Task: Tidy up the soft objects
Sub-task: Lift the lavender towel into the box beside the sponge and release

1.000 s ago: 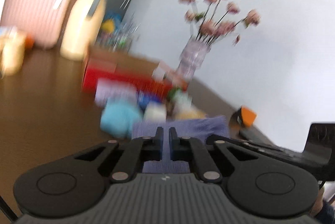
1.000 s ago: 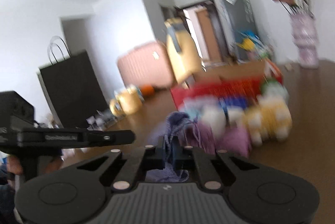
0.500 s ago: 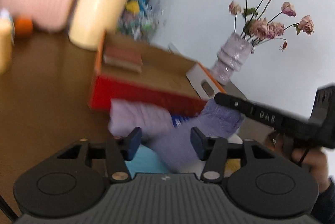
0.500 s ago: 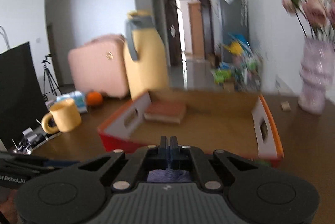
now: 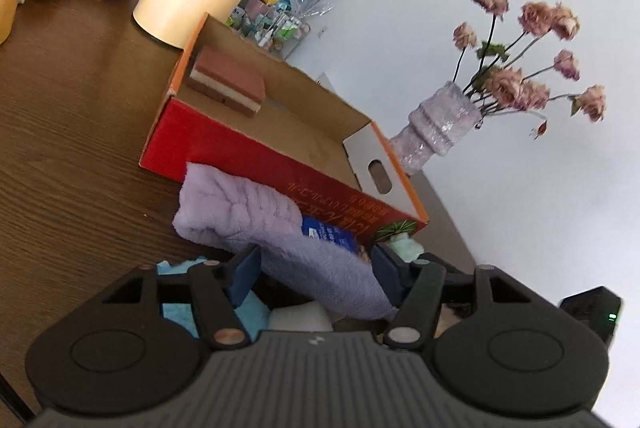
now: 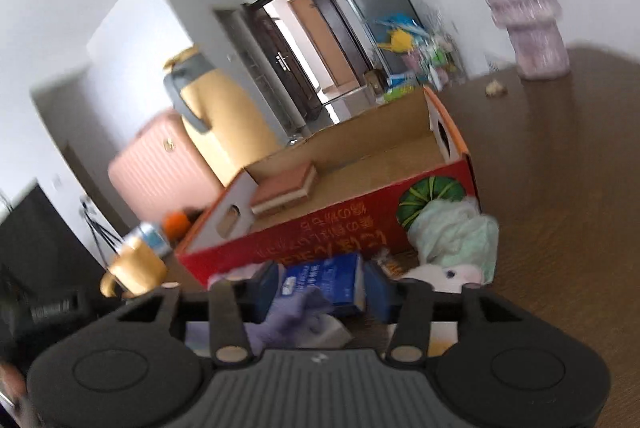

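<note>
Soft goods lie heaped on the tabletop [image 5: 72, 131] against the near red wall of the cardboard box [image 5: 256, 163]. I see the left gripper [image 5: 316, 274] spread wide, with the purple fleece towel [image 5: 256, 216] lying between its jaws, not clamped. The right gripper [image 6: 318, 290] is likewise wide, straddling a blue packet [image 6: 324, 282] and a purple cloth [image 6: 292, 316]. A mint cloth [image 6: 456, 236] and a white plush toy [image 6: 444, 274] rest right of these. I judge the towel light, limp and compressible: it will sag and trail, so I would grip a thick folded bunch near its middle, not a loose edge. One layered sponge block [image 5: 228, 79] sits in the box's far left corner.
</note>
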A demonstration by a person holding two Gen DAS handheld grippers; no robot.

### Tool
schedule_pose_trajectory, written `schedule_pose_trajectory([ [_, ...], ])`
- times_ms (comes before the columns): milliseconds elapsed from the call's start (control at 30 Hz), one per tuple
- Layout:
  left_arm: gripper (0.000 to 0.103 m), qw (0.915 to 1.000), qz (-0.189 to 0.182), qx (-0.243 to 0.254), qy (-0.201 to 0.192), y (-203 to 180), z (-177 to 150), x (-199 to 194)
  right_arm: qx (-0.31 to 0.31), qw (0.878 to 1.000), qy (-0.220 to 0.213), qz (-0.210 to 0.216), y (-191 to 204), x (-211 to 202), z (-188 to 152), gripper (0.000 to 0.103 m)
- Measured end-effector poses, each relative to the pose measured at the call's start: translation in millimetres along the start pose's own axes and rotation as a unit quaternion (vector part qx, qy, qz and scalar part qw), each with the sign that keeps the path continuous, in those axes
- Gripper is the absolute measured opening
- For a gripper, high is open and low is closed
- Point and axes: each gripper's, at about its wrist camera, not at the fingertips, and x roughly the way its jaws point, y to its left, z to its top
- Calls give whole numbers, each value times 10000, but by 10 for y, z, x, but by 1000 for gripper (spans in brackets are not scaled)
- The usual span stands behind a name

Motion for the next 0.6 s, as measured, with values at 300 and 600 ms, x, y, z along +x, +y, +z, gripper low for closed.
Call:
schedule_pose_trajectory([
  [300, 16, 9996, 155, -50, 225, 50, 58, 113, -165, 9982, 546, -198, 162, 297, -74, 46],
  [600, 9, 9989, 78, 456, 124, -91, -123, -84, -666, 9972, 327, 24, 421, 127, -184, 4],
])
